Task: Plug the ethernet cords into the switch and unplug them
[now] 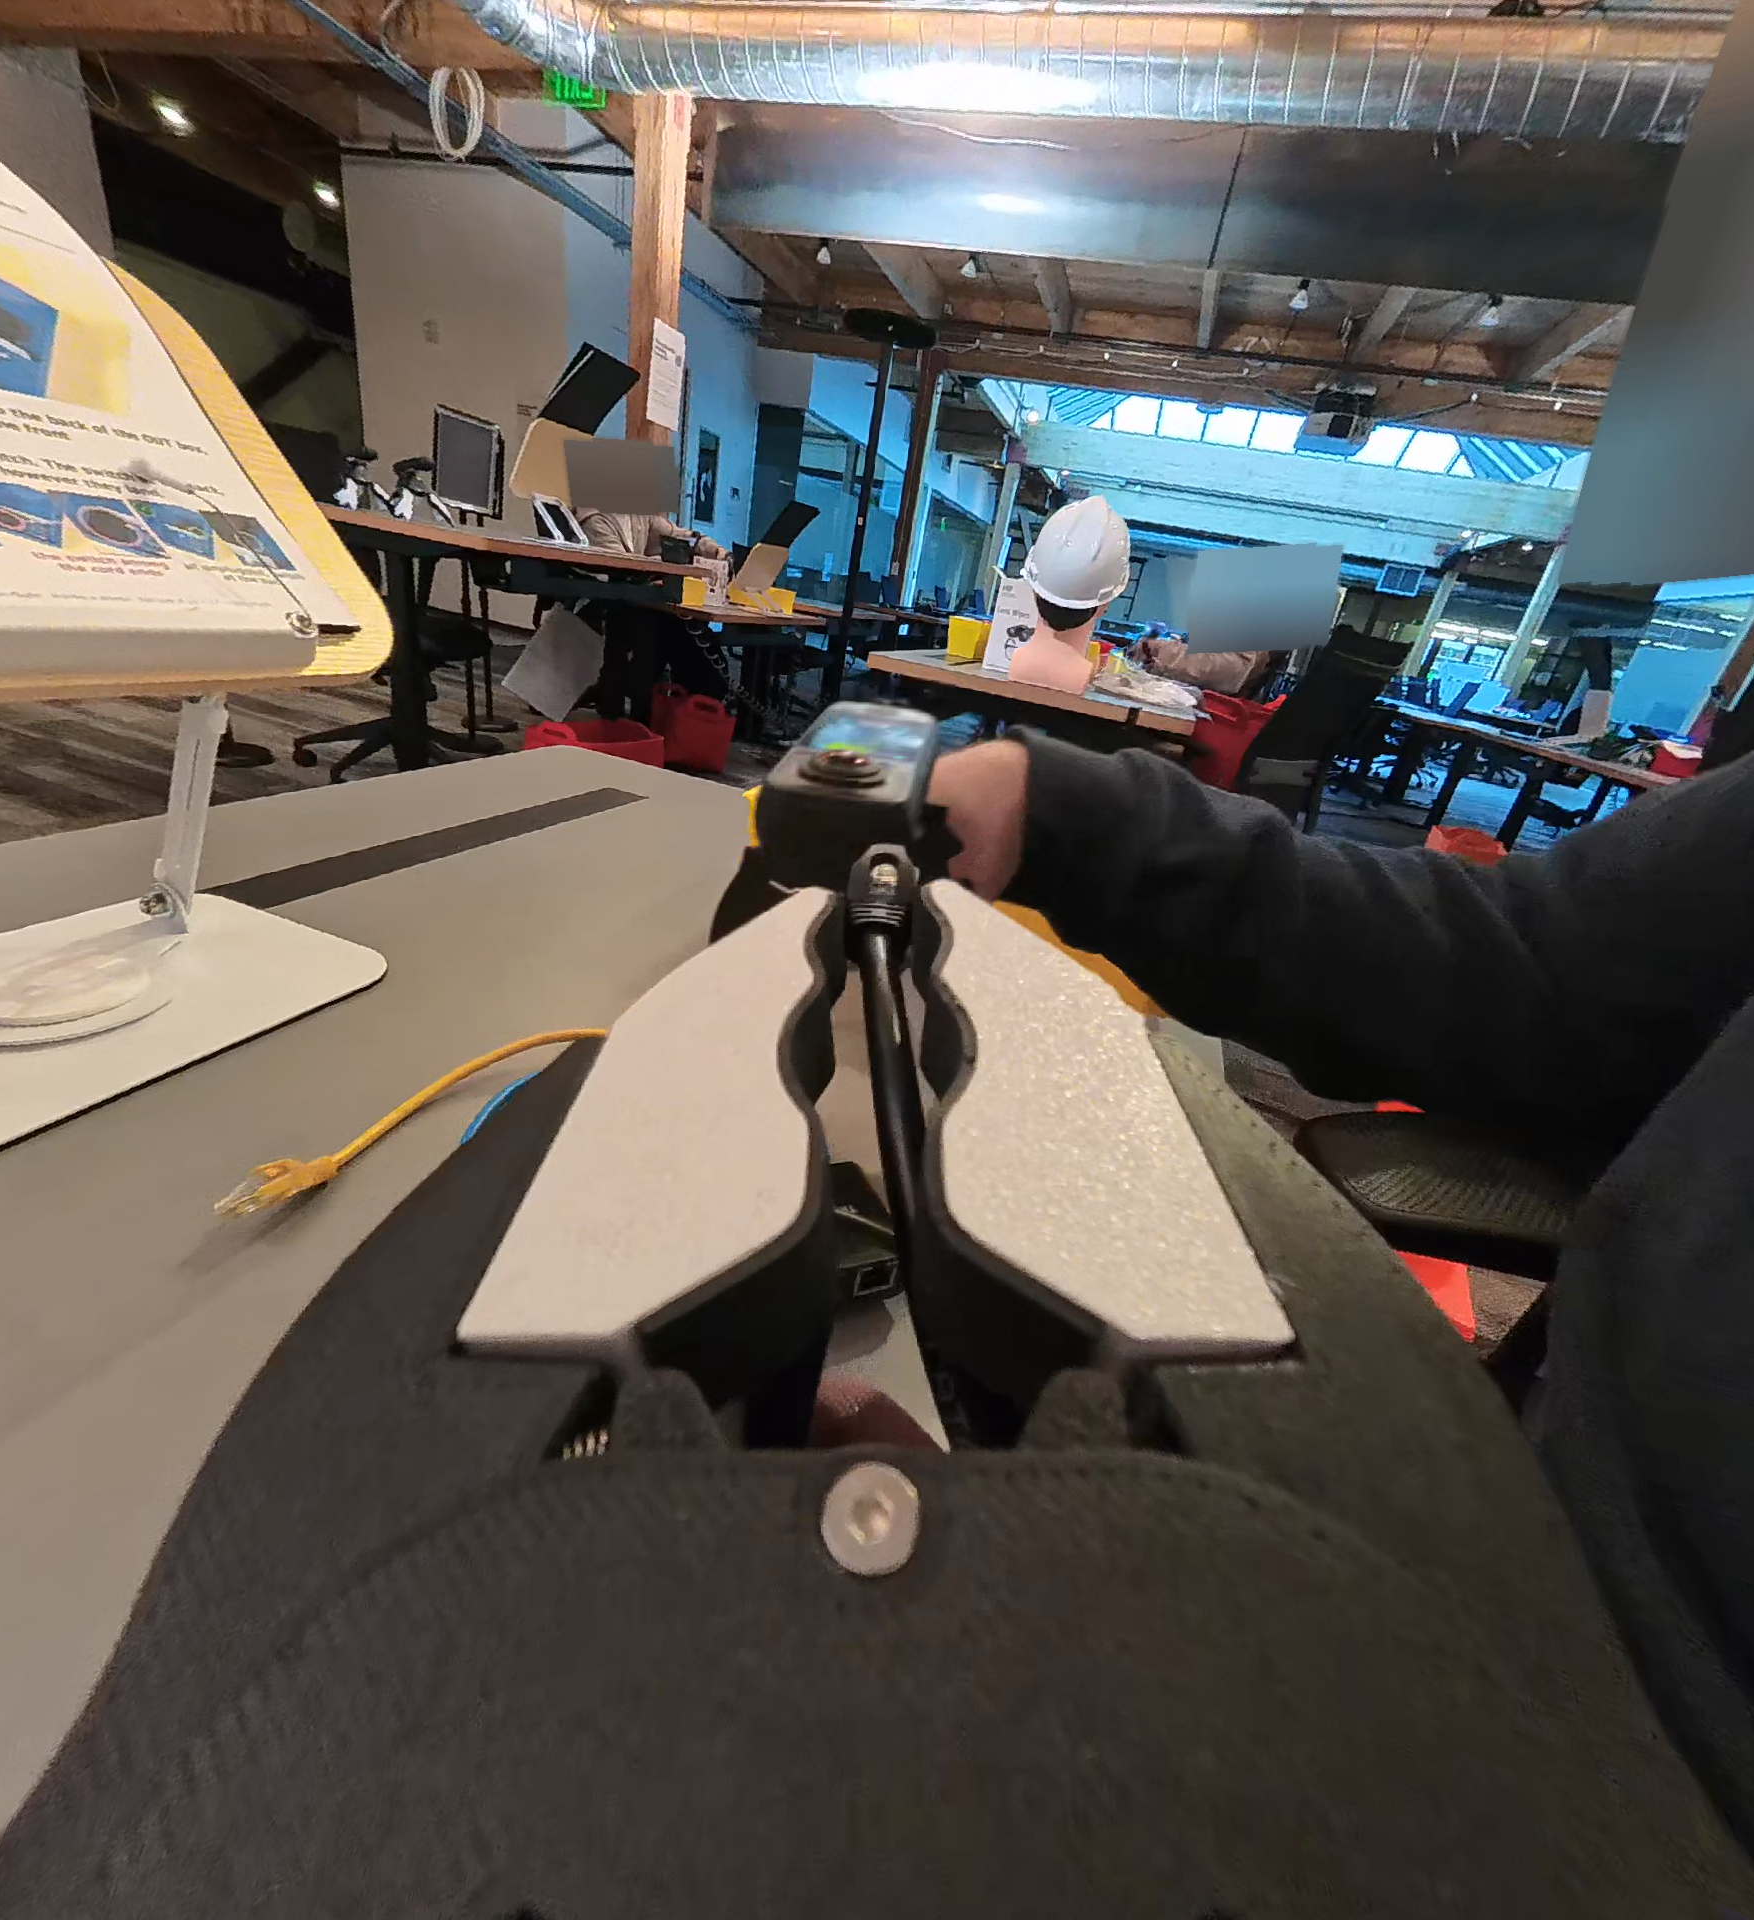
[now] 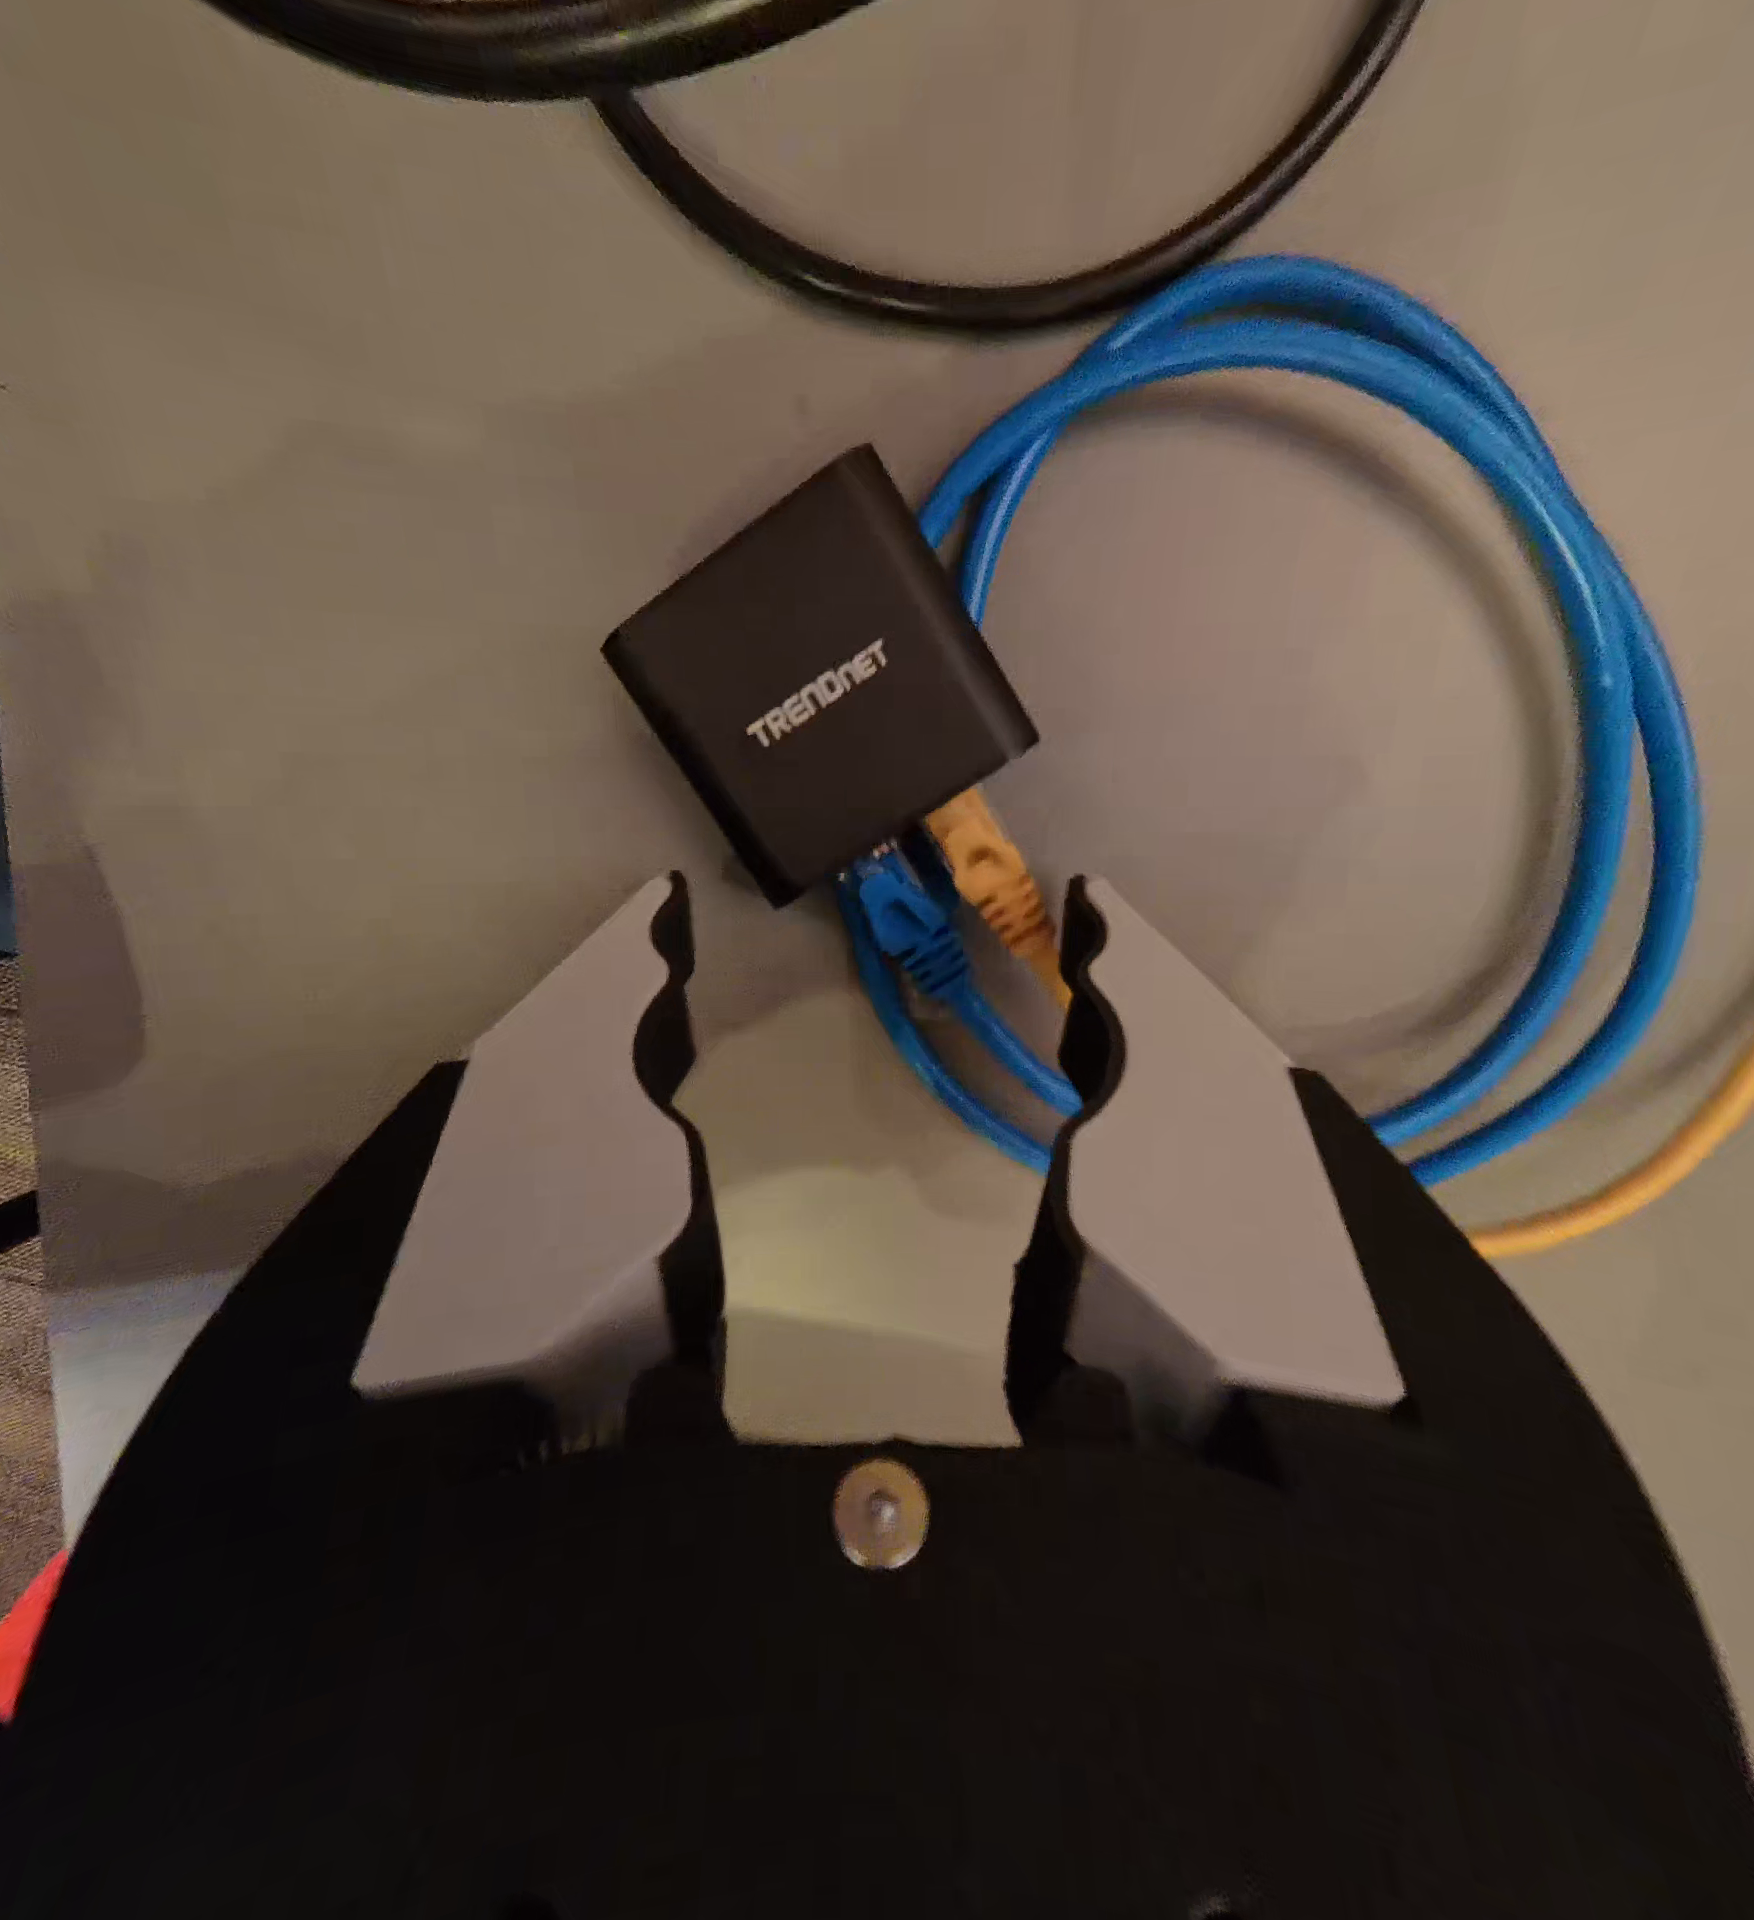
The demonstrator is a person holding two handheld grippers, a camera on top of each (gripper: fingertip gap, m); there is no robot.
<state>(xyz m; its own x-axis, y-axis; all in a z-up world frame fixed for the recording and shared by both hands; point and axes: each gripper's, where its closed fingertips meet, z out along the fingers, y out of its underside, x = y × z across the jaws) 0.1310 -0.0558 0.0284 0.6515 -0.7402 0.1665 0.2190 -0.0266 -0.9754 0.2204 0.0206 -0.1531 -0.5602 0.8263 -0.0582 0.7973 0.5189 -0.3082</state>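
Left hand-held gripper (image 1: 878,914): its two grey fingers with black wavy edges are squeezed in close. They pinch a thick black ethernet cord (image 1: 894,1081) just under its plug, and the plug sticks up past the tips.
Right hand-held gripper (image 2: 878,894): its grey fingers are spread wide. Nothing is held and nothing touches them. It points down at the small black box-shaped switch (image 2: 816,675).
Switch: it lies flat on the grey counter (image 2: 333,520), turned at a slant, just past the tips of the right hand-held gripper.
Blue ethernet cord (image 2: 1475,727): its plug sits in the near side of the switch. The rest lies in loops to the right of the switch.
Yellow ethernet cord (image 2: 998,883): one plug sits in the switch, right beside the blue plug. The cord curves off to the right, outside the blue loops.
Only in the left wrist view: the loose yellow plug end (image 1: 275,1184) lies on the counter. A white stand holding a printed sheet (image 1: 104,935) is at the far left. The person's dark sleeve (image 1: 1320,935) and hand hold the right hand-held gripper. A big room with desks is behind.
Only in the right wrist view: the top of the switch and the two plugs in it. A loop of black cord lies on the counter above them.
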